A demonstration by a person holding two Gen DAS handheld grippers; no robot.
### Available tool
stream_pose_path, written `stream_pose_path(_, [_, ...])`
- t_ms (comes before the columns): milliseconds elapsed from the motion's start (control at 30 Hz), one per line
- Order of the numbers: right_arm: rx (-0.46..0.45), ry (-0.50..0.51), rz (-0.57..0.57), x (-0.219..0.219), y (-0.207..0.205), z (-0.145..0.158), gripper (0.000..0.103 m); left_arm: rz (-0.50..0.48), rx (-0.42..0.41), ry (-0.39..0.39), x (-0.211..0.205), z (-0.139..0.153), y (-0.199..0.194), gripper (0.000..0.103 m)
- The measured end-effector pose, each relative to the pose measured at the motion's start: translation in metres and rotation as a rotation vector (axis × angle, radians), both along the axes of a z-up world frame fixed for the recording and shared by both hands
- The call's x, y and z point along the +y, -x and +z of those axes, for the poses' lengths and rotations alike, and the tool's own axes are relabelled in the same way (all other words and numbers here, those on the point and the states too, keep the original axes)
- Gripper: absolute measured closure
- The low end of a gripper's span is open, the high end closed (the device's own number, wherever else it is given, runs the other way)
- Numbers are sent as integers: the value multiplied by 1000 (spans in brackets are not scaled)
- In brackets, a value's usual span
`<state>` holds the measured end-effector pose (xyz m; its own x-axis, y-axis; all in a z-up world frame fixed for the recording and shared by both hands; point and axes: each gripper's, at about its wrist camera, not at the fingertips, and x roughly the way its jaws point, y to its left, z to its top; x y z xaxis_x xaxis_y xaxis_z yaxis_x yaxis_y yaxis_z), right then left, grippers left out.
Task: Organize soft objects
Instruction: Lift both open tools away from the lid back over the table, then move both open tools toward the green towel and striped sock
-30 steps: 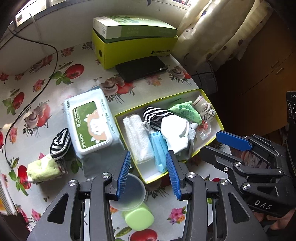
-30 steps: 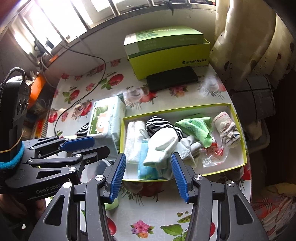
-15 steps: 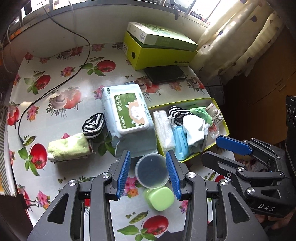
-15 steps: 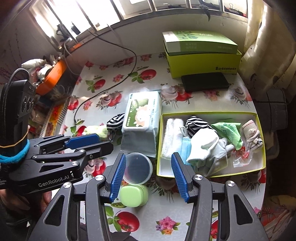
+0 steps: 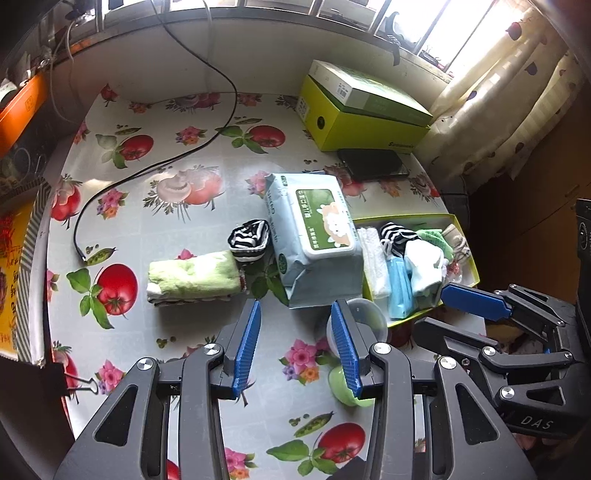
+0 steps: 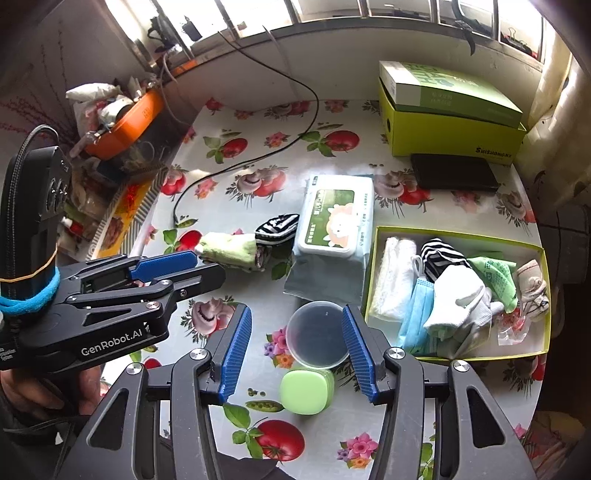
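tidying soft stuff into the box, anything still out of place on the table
Yes. A rolled green towel and a striped sock bundle lie on the tablecloth left of the wipes pack, outside the yellow box holding the other soft things.

Place: a home, by a window.
Table: oilcloth printed with tomatoes and flowers.
Window: barred sill, spotted curtain.
Clutter: wipes pack, orange tub.

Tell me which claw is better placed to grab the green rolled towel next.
Left. The left claw is open and empty, with the green rolled towel just ahead of it. The right claw, also open, sits over the clear round lid beside the yellow box.
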<state>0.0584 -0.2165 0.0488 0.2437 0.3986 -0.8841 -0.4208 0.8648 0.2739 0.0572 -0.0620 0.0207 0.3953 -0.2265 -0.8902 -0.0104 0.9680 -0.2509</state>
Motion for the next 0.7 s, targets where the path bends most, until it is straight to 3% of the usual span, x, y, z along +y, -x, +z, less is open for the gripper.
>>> stream_pose_path(433, [52, 31, 94, 35, 4, -18, 52, 121, 90, 30, 46, -38, 20, 62])
stream_pose_path(700, [57, 30, 120, 48, 0, -23, 52, 176, 110, 56, 67, -45, 21, 62])
